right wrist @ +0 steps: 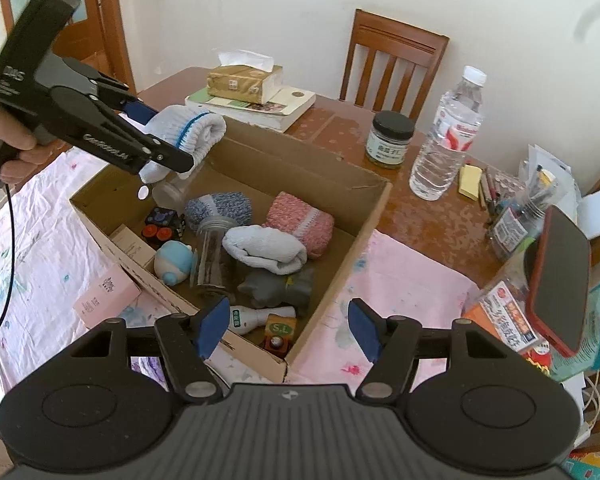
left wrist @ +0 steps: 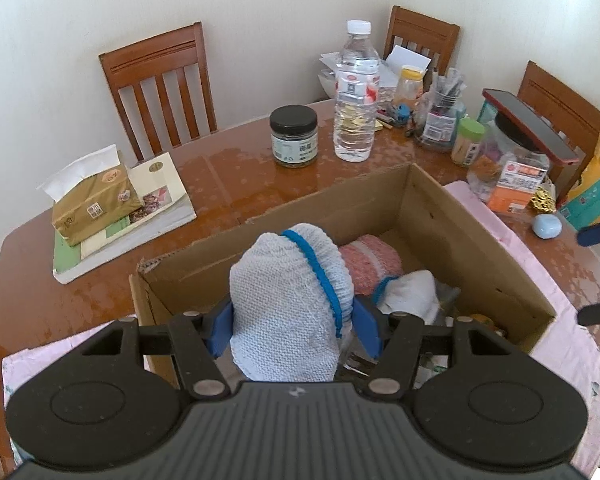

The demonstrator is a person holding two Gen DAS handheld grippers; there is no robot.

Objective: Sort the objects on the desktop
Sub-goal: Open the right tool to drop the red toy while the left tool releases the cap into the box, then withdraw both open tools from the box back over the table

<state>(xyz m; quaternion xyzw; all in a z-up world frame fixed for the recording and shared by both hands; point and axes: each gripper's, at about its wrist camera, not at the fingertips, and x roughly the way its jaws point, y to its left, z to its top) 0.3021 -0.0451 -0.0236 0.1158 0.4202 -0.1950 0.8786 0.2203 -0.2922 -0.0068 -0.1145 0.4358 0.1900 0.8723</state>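
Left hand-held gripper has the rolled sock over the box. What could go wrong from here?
1. The left hand-held gripper pinches the white sock roll with blue stripe near one end, so it may sag or slip out.
2. It hangs over the cardboard box, above a clear jar; a drop could knock it.
3. The right hand-held gripper is open near the box corner and might bump it.

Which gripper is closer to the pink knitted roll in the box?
Probably the left. The left gripper hangs above the box's far-left corner, holding a white glove; the right gripper hovers open outside the near corner, farther from the pink roll.
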